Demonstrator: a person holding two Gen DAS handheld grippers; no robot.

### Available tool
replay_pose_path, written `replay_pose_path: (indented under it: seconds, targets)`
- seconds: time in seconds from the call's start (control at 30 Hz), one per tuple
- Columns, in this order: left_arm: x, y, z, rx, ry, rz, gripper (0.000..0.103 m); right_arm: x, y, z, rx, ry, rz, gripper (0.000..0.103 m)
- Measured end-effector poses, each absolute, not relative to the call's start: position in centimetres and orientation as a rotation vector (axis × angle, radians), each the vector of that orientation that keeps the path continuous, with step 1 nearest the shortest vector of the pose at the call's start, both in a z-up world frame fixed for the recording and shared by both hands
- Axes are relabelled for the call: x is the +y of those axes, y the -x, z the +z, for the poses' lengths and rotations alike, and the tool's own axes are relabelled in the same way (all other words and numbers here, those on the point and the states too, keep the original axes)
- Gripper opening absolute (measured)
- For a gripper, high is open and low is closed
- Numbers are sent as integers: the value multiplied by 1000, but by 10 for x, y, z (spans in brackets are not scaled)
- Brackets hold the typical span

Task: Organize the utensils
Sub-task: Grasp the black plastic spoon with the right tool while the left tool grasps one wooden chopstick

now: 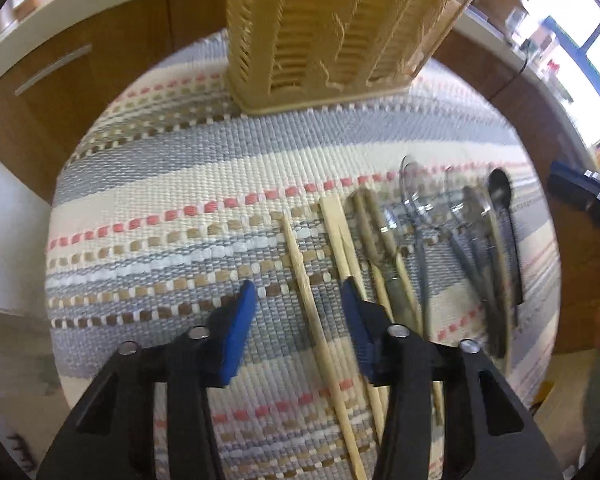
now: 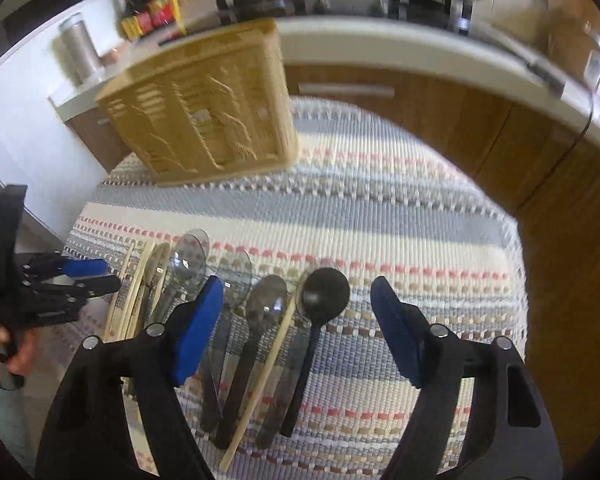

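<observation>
nearest in the left wrist view, the left gripper (image 1: 300, 312) hangs over the striped woven mat (image 1: 180, 184) with its blue-padded jaws spread apart and nothing between the pads. a single pale chopstick (image 1: 314, 312) lies on the mat in the gap between them, running near to far. just right of it, partly under the right-hand blue pad, lie more wooden chopsticks (image 1: 340, 236), then a wooden spoon (image 1: 366, 224), then a cluster of clear and grey plastic spoons (image 1: 452, 216), blurred so their number is unclear, and a black spoon (image 1: 500, 192) at the far right of the row.

in the right wrist view, the right gripper (image 2: 296, 324) is likewise wide open and empty, held above the same row. the black spoon (image 2: 324, 292) sits between its pads, bowl pointing far, with a grey spoon (image 2: 266, 300) just left of it and a loose chopstick (image 2: 268, 368) lying slantwise across the handles. clear spoons (image 2: 188, 260) and the bundled chopsticks (image 2: 134, 292) lie further left, near the other gripper.

farther back on the mat stands the tan slatted utensil holder (image 1: 332, 32), upright, well apart from the utensils. beyond it runs a white countertop (image 2: 420, 48) over brown cabinets (image 2: 440, 112).
</observation>
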State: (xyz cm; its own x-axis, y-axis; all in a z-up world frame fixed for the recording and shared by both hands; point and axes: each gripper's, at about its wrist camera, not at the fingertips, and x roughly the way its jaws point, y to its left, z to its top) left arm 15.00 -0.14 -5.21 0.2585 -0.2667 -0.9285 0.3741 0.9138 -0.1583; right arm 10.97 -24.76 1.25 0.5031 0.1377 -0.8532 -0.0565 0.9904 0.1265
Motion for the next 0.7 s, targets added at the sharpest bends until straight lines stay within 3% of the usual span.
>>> replay_pose_path:
  seconds: [0.2,0.33,0.47,0.63,0.7]
  targets:
    - [-31,-150,-59,1249,-272,-393,33,-264,-130,-11,1236,-152,148,54]
    - [-47,-153,-59,1251,-340,-377,19,-263,-137,-27,1323,-125,140,36]
    - [-55,-156,-57,1239,-350,-362,10,-255,-133,-42,1370,-94,162,30]
    - [-60,-162,-53,1232,-336,-364,8,-249,-127,-60,1389,-85,174,18]
    - [-60,-165,-53,1227,-334,-366,8,-250,-124,-64,1381,-98,187,7]
